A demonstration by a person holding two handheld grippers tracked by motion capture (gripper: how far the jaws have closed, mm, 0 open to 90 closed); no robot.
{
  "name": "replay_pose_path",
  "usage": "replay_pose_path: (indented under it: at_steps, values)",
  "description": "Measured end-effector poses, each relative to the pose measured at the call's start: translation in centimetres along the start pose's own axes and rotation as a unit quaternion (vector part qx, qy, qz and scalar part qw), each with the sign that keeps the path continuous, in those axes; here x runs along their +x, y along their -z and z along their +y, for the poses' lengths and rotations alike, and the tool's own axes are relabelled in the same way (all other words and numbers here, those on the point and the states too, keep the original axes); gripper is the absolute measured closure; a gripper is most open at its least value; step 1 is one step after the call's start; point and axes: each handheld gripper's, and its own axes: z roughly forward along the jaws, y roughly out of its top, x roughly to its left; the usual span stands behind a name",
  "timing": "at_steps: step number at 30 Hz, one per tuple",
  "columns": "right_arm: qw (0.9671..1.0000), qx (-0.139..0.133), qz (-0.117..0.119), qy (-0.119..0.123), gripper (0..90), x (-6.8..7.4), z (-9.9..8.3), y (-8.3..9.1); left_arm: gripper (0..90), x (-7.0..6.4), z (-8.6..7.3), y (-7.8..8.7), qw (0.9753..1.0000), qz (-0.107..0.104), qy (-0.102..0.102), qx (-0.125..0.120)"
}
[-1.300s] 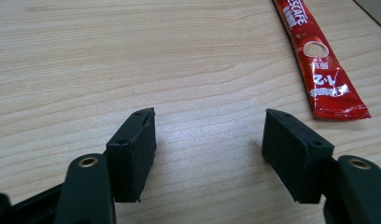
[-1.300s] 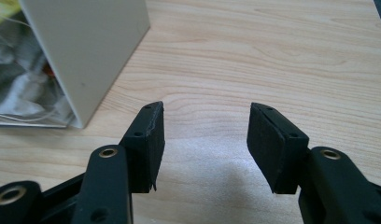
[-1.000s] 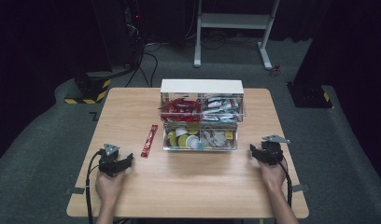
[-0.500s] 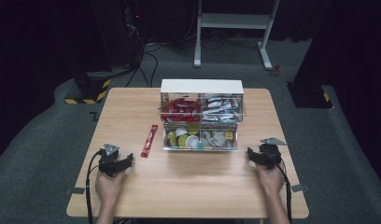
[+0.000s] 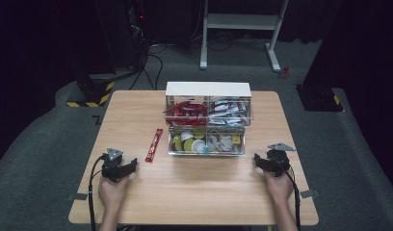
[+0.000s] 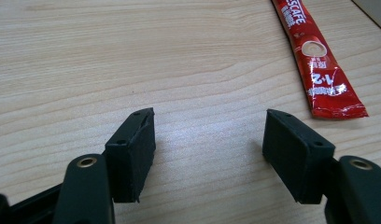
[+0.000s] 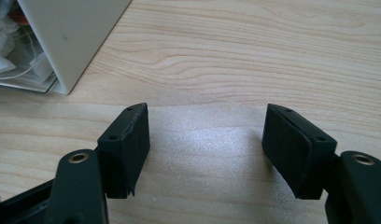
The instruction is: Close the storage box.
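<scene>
A red coffee-stick sachet (image 5: 154, 145) lies flat on the wooden table (image 5: 199, 192), left of a white two-tier drawer box (image 5: 207, 118). Its upper drawers hold red and silver sachets; the lower clear drawer (image 5: 206, 143) holds round capsules and small packets. My left gripper (image 5: 121, 168) rests low on the table, open and empty, with the sachet (image 6: 317, 60) ahead to its right. My right gripper (image 5: 262, 162) sits open and empty near the box's right front corner (image 7: 67, 37).
Beyond the table's far edge are dark floor, cables, a yellow-black striped base (image 5: 91, 96) and a white stand frame (image 5: 240, 29). Bare wood lies in front of the box between the two hands.
The right gripper has drifted slightly down and left toward the table's front. The left gripper and the sachet have stayed put.
</scene>
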Motion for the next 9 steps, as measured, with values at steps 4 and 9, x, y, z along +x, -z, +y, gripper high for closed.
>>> replay_pose_path:
  at_steps: [4, 9]
  values:
    - [1.0, -0.001, 0.002, 0.004, 31.7, 0.04, -0.06, 0.05, 34.7, 0.02, 0.01, 0.0, 1.0, -0.001, 0.001, 0.001]
    - [1.0, -0.001, 0.002, 0.004, 31.7, 0.05, -0.06, 0.05, 33.7, 0.11, 0.02, 0.0, 1.0, -0.005, 0.002, 0.001]
